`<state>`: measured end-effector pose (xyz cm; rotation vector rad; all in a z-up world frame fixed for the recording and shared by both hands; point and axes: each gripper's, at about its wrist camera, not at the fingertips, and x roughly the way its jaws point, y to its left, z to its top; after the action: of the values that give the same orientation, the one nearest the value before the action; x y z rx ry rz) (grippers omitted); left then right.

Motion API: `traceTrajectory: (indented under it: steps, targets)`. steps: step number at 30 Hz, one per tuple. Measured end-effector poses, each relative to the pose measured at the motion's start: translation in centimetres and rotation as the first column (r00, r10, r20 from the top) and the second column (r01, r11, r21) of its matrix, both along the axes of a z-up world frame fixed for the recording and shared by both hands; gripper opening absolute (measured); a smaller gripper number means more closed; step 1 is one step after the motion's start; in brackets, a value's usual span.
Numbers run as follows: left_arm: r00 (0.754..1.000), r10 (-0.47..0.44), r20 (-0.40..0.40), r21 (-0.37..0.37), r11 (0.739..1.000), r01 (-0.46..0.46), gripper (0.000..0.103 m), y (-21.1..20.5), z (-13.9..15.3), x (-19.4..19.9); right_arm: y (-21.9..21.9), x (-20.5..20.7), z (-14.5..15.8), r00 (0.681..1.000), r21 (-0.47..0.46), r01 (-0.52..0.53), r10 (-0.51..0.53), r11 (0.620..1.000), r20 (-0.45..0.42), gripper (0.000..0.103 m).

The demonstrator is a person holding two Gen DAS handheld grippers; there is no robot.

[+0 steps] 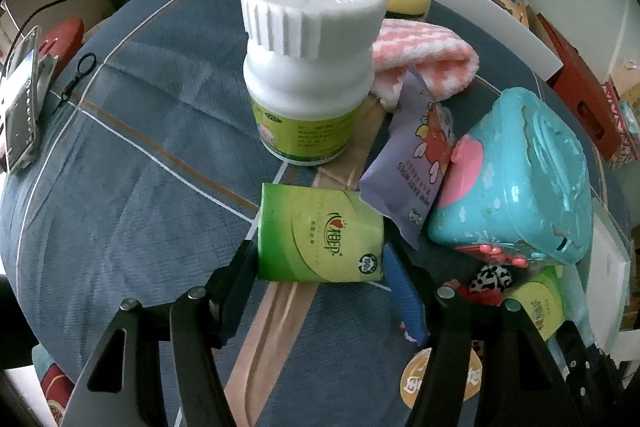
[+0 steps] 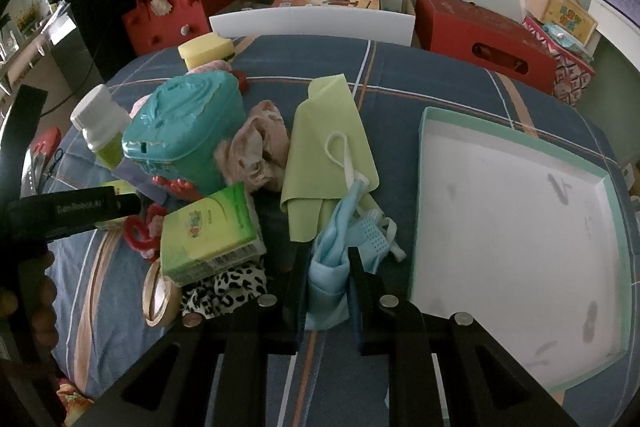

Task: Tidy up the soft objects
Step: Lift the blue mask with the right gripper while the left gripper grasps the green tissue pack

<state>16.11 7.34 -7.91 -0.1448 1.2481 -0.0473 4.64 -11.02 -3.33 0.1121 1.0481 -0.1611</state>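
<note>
Green tissue pack (image 1: 320,237) sits btwn the left gripper (image 1: 320,263) fingers on the blue plaid cloth (image 1: 132,147), pads clamped on it. Right gripper (image 2: 326,283) pinches a blue face mask (image 2: 332,259) beside the white tray (image 2: 520,211).

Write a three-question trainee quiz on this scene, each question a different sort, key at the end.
1. True or false: the right gripper is shut on the blue face mask.
2. What lies between the left gripper fingers? A) white bottle B) green tissue pack C) teal container
3. Fill in: the white tray holds ____.

Key: 1 true; 2 B, the green tissue pack; 3 nothing.
</note>
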Motion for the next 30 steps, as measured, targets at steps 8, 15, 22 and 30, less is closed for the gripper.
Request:
traceTrajectory:
  steps: [8,15,22,30]
  targets:
    - [0.999,0.02,-0.025,-0.036,0.999,-0.021,0.065,1.8,-1.7,-0.1,0.1,0.0,-0.1,1.0,-0.013,0.0,0.0,1.0,-0.005,0.018]
    - [0.999,0.038,-0.027,-0.045,0.998,-0.039,0.065,2.3,-1.4,-0.5,-0.1,-0.1,0.1,1.0,-0.006,0.004,-0.004,1.0,0.002,0.018]
    - [0.999,0.041,-0.019,-0.077,0.996,-0.043,0.065,3.3,0.1,-2.0,-0.7,-0.6,0.9,0.999,0.019,0.021,-0.022,1.0,0.034,0.013]
    - [0.998,0.025,0.064,-0.06,0.998,-0.021,0.065,4.0,2.9,-4.4,-1.7,-1.5,2.1,0.995,0.089,0.036,-0.044,0.995,0.092,0.011]
